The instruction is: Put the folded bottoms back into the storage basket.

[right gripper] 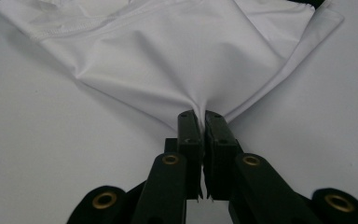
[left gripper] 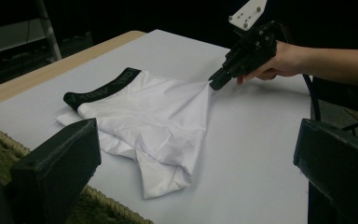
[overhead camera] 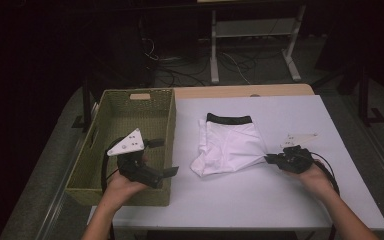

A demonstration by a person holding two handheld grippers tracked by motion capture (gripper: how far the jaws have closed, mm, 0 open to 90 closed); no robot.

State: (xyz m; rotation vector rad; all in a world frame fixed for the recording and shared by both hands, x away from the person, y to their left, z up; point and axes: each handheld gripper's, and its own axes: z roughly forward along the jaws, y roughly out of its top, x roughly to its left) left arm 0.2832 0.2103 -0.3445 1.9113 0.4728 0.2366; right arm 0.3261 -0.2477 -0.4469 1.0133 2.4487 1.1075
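Right gripper (right gripper: 204,122): clamped on a pinch of the white shorts (overhead camera: 228,145), mid-table.
Left gripper (overhead camera: 161,157): held wide, empty, over the basket (overhead camera: 171,117).
Slip risk: the thin pinch may be lost if pulled hard.
Snag risk: trailing cloth may be caught on the basket rim.
Room: the table (overhead camera: 290,200) is bare toward its near and right edges.

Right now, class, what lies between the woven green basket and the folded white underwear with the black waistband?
Only bare white tabletop separates woven basket from white underwear; the high view shows it.

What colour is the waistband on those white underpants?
Black, with faint lettering, on the white underpants; the waistband shows best in the left gripper view.
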